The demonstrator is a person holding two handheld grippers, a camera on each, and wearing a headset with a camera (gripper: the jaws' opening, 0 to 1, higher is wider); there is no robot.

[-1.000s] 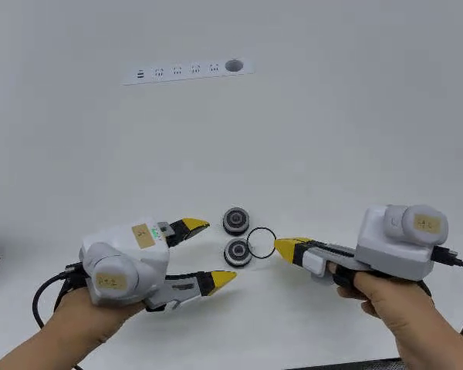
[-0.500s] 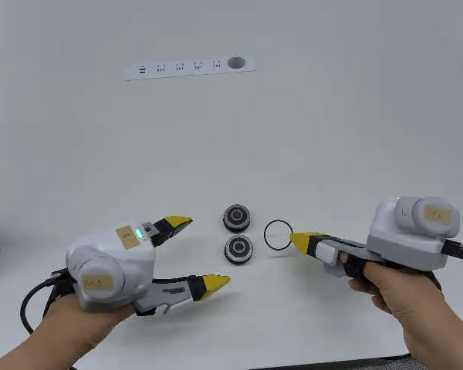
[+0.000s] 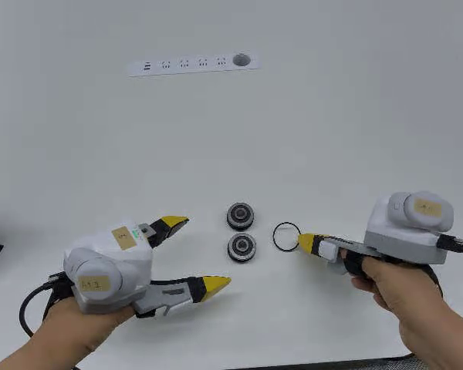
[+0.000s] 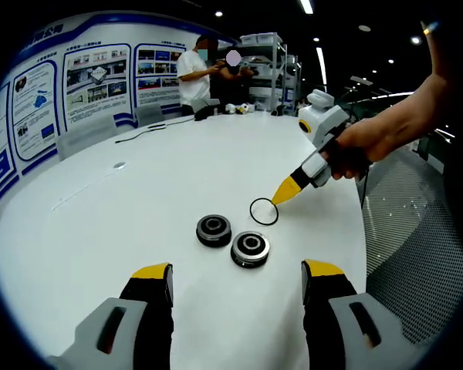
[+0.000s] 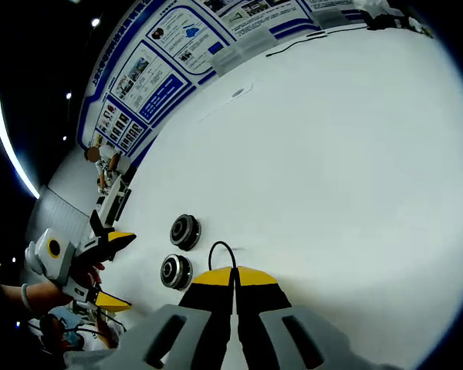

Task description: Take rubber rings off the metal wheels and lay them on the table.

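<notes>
Hold on the rubber ring (image 3: pixel 286 236) by the right gripper (image 3: pixel 305 242), with the left gripper (image 3: pixel 198 253) empty.

Thin black loop caught by its edge between the right gripper's yellow tips, jaws pressed together on it, the rest of the loop standing out beyond them; resting on the table (image 3: pixel 216 139) or just above it, cannot tell. Just beside the ring, not touching it, nearer wheel (image 3: pixel 241 247), and close behind that, farther wheel (image 3: pixel 240 216), both lying flat on the white top, dark-rimmed with metal centres. On the wheels' other side, left gripper with jaws spread wide, gripping nothing, touching nothing, yellow tips aimed toward the wheels. Well beyond all this, white power strip (image 3: pixel 193 64) lying on the table.
</notes>
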